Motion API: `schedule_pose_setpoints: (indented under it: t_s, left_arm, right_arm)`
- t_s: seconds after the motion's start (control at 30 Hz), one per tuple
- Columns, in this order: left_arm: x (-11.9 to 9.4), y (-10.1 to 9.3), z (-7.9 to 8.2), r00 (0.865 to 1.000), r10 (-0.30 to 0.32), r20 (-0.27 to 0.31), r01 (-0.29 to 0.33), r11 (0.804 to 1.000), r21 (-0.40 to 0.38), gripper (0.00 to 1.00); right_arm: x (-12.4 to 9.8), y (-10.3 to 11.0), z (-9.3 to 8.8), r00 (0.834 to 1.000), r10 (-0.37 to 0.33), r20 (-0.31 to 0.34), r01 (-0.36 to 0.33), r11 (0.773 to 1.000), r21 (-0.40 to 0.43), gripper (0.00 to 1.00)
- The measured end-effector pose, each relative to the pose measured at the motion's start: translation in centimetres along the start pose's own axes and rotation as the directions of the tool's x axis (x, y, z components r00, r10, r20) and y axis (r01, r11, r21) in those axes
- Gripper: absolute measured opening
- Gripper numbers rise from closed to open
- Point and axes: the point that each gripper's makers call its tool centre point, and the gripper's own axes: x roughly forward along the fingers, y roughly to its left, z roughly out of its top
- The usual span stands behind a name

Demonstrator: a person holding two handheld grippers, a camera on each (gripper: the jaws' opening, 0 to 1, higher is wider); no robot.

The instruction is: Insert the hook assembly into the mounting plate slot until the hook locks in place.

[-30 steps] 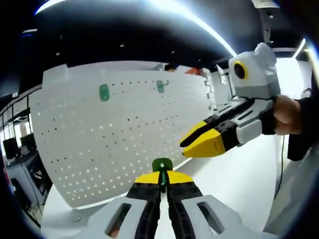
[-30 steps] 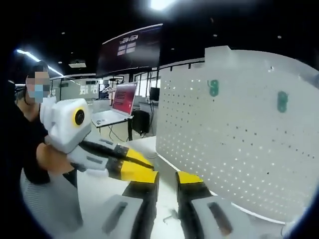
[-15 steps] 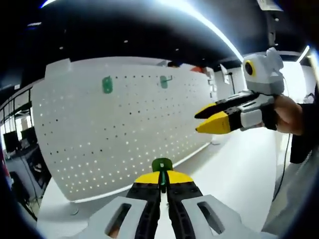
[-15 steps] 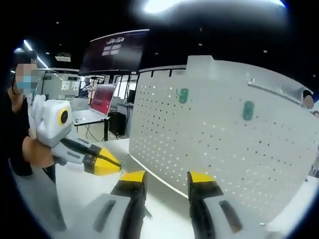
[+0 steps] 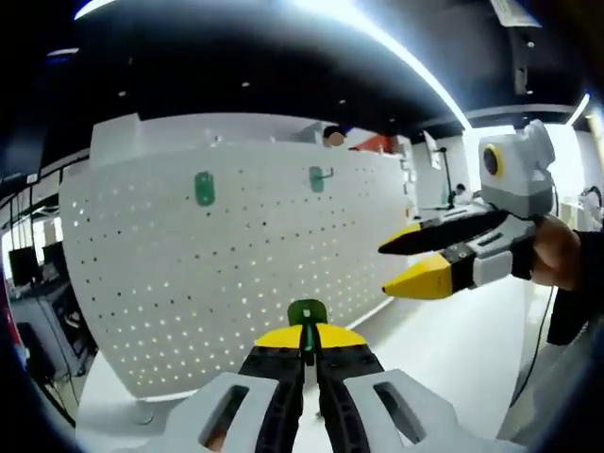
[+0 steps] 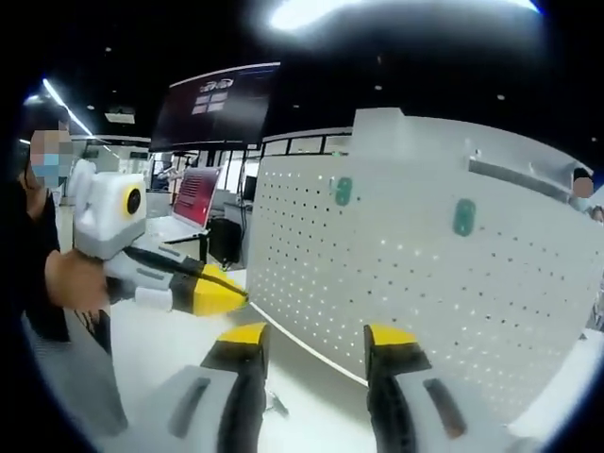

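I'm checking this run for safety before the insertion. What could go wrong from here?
The left gripper pinches the green hook by a thin edge; it could twist or slip on contact with the pegboard. The board's holes are small and close together, so the hook may miss its hole. The open right gripper hangs near the board and might bump it.

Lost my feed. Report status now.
Left gripper shut on green hook, short of the pegboard. Right gripper open, empty. Two green hooks already mounted. Path looks clear.
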Motion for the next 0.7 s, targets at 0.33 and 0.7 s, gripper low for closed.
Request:
schedule_pose_setpoints:
  t_s: [0.33, 0.7]
  left_arm:
    - [3.5, 2.5, 5.7, 0.997, 0.062, 0.054, -0.06, 0.997, -0.043, 0.03]
    - [7.9, 3.7, 11.3, 0.988, 0.099, 0.121, -0.103, 0.994, 0.025, 0.03]
  right_arm:
    - [-0.7, -1.5, -0.1, 1.0, -0.028, -0.005, 0.028, 0.999, 0.029, 0.42]
    - [-1.0, -2.1, 0.4, 0.999, -0.037, 0.014, 0.036, 0.998, 0.051, 0.42]
